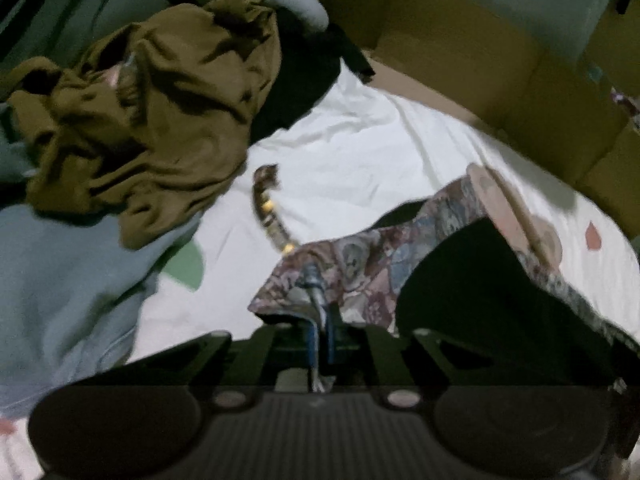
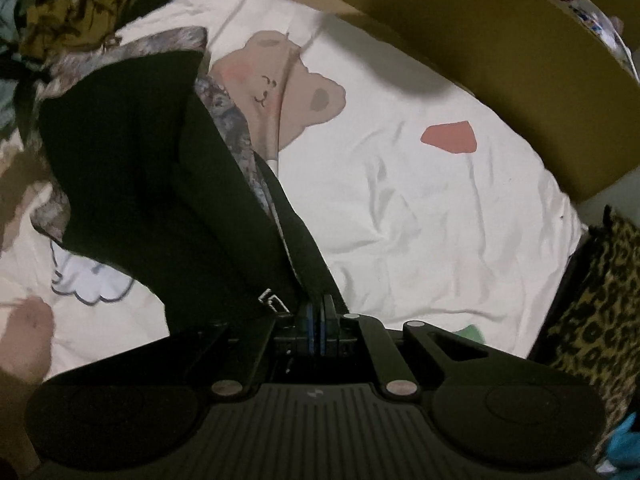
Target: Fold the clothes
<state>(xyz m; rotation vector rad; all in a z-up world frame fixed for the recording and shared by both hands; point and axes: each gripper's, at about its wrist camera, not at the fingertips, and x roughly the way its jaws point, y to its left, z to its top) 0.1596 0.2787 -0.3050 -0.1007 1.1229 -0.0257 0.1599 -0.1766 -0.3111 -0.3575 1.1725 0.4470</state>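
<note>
Left tool (image 1: 320,320) and right tool (image 2: 318,320) both clamped on floral-outside, black-lined garment (image 1: 360,264), edges pinched apart, likely spreading for fold over white bear-print bed sheet (image 2: 400,200).

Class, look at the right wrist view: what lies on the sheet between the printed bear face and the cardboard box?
Only bare white sheet with a red printed shape, between the bear face and the cardboard box.

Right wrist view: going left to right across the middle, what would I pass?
Black garment with floral lining → bear print on the white sheet → red patch → cardboard box → leopard-print fabric.
</note>
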